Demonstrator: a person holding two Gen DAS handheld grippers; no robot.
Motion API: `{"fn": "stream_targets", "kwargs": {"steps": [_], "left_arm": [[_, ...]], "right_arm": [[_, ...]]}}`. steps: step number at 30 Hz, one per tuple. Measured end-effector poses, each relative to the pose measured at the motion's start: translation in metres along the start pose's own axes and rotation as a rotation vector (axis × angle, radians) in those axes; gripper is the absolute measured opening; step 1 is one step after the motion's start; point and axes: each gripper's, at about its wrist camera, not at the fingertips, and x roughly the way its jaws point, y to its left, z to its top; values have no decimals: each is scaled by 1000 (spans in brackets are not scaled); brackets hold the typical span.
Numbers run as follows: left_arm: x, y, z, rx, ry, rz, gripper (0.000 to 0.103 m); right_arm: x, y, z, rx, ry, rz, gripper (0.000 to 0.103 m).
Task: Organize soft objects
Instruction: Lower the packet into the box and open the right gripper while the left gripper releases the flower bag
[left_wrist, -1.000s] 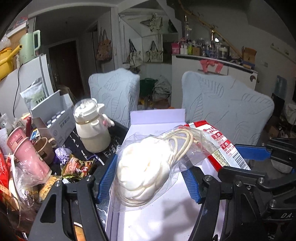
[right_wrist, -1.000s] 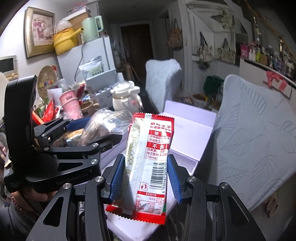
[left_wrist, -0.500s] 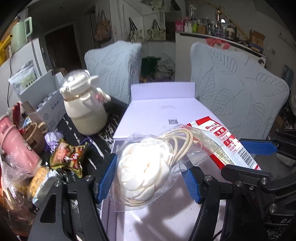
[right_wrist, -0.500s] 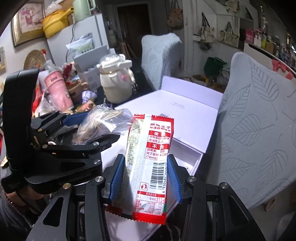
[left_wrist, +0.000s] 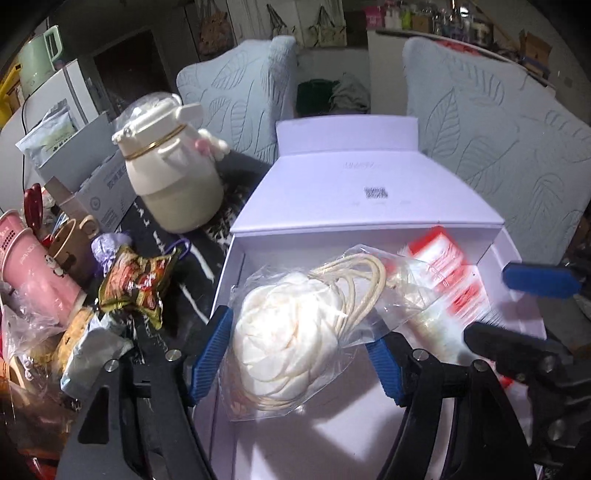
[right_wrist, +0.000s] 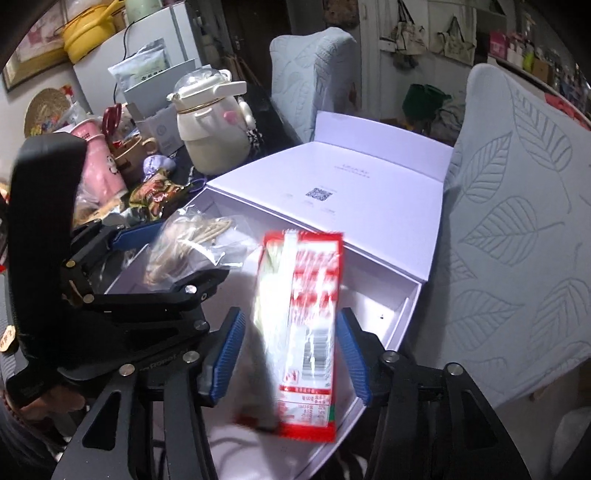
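A clear bag holding a white soft item with cream cords sits between the blue pads of my left gripper, just above the floor of an open white box. Those jaws are opening, but the pads still touch the bag's edges. A red and white snack packet is blurred and dropping into the box. It hangs between the opening jaws of my right gripper, with a gap at each pad. The left gripper shows at the left in the right wrist view, and the packet at the right in the left wrist view.
The box lid lies folded back towards two leaf-patterned chair backs. Left of the box stand a cream kettle-shaped bottle, a crumpled snack wrapper, pink cups and more clutter.
Both grippers have come down and tilted over the open box. The right jaws have widened and the red packet has slipped free and is falling. The left jaws still carry the bag.
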Motion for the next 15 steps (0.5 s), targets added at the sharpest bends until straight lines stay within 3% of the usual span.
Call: {"fn": "stream_targets", "kwargs": {"steps": [2,4,15], "left_arm": [[1,1,-2,-6,20,2,73],[-2,0,-3,-2,20,14,74],[-38,-7,3,20,-27,33,79]], "right_arm": [[-3,1,-1,-3,-6,-7,55],[-7,1,-2,-4,-9,-14,65],[-36,2,-5,-6,-59,-60,68]]}}
